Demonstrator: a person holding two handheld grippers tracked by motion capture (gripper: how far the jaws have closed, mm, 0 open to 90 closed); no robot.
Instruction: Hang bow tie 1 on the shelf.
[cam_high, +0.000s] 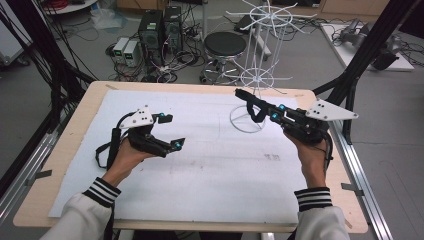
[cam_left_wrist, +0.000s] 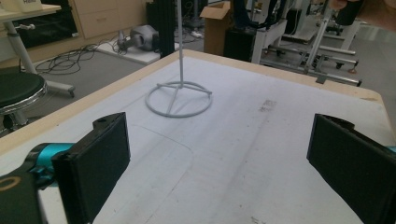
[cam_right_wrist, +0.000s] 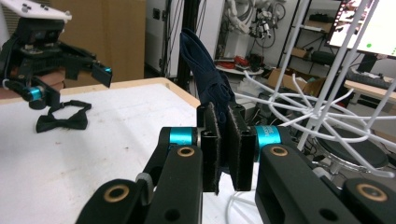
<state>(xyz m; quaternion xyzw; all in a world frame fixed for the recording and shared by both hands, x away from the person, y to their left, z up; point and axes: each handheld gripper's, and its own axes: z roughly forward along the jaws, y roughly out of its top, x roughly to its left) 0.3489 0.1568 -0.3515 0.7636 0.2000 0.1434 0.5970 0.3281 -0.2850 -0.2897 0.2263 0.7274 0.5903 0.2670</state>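
A dark navy fabric strip (cam_right_wrist: 205, 79), seemingly a bow tie band, is clamped between the closed fingers of the right gripper (cam_high: 243, 95). In the right gripper view the strip is seen rising upward from the pinch, its long axis roughly upright, with a short loop hanging below in the high view. The white wire display rack (cam_high: 256, 75), standing on its ring base at the far right of the white foam-covered worktop (cam_high: 200, 180), lies just beside and beyond these fingers, so the right gripper is judged much the nearer for any hanging on the rack's radial arms. The left gripper (cam_high: 170, 131) is held well apart at the left, its fingers spread wide with nothing between them. A black bow tie (cam_right_wrist: 63, 119) lies flat on the worktop close below it.
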